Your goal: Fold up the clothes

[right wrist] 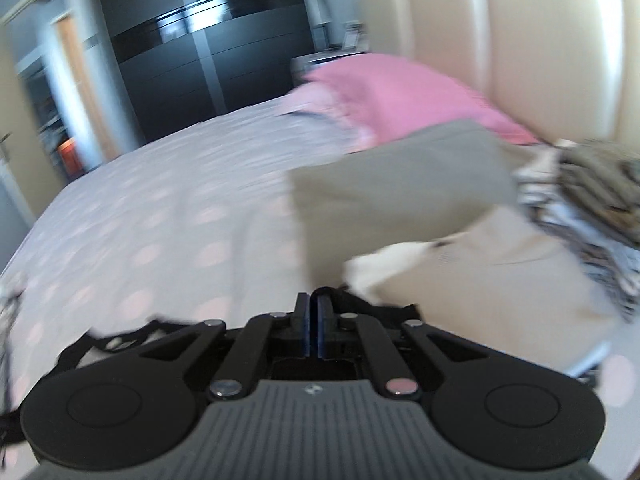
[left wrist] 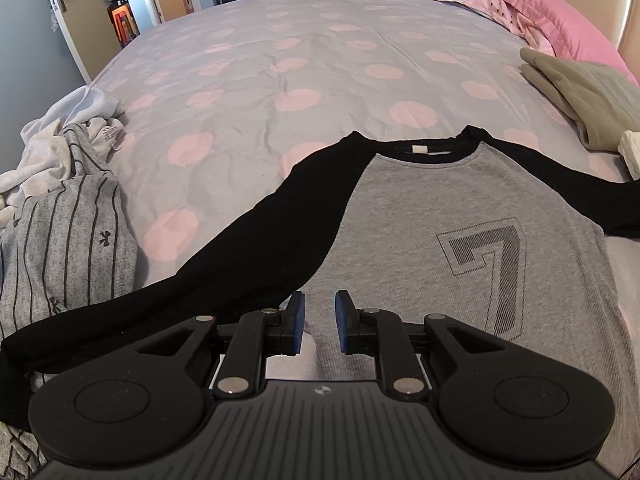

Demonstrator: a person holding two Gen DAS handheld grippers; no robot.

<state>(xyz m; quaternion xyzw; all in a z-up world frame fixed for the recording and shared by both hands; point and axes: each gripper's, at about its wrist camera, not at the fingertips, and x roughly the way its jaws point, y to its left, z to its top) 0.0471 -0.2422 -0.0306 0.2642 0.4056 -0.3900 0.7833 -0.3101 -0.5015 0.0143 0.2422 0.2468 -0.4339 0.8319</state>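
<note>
A grey shirt (left wrist: 440, 216) with black sleeves and a printed 7 lies flat, face up, on the bed. Its left sleeve (left wrist: 240, 248) stretches out towards the lower left. My left gripper (left wrist: 320, 312) hovers over the shirt's side edge below that armpit. Its jaws stand a little apart and nothing is pinched between them. In the blurred right wrist view my right gripper (right wrist: 313, 308) is shut. Black sleeve cloth (right wrist: 124, 336) trails out from under its fingers on both sides. The pinch itself is hard to make out.
The dotted lilac bedcover (left wrist: 280, 60) stretches far ahead. A heap of grey striped and white clothes (left wrist: 60, 208) lies at the bed's left edge. A folded olive garment (left wrist: 580, 92), a beige one (right wrist: 500, 280) and a striped pile (right wrist: 592, 200) sit by the pink pillow (left wrist: 560, 12) and headboard (right wrist: 520, 40).
</note>
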